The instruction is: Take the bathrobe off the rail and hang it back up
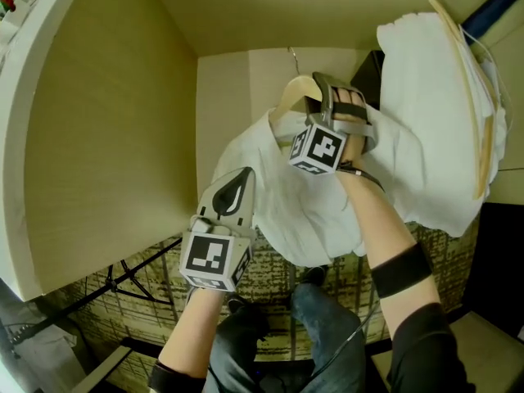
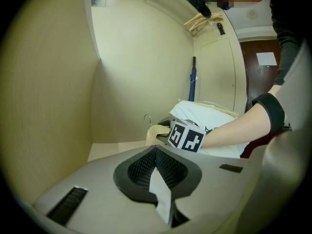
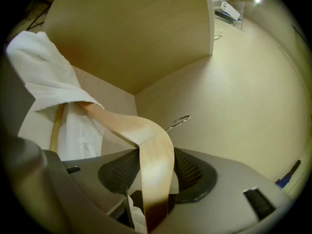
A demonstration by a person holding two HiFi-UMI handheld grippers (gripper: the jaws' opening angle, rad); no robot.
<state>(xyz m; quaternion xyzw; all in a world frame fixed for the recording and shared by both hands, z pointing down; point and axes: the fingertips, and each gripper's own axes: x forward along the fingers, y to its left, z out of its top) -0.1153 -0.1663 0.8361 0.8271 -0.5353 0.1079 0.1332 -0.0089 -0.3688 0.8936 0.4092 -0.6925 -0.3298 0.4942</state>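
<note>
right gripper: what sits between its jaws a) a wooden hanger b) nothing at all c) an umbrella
a: in the right gripper view the right gripper has its pads pressed on the hanger, with the hanger's metal hook sticking out beyond.
</note>
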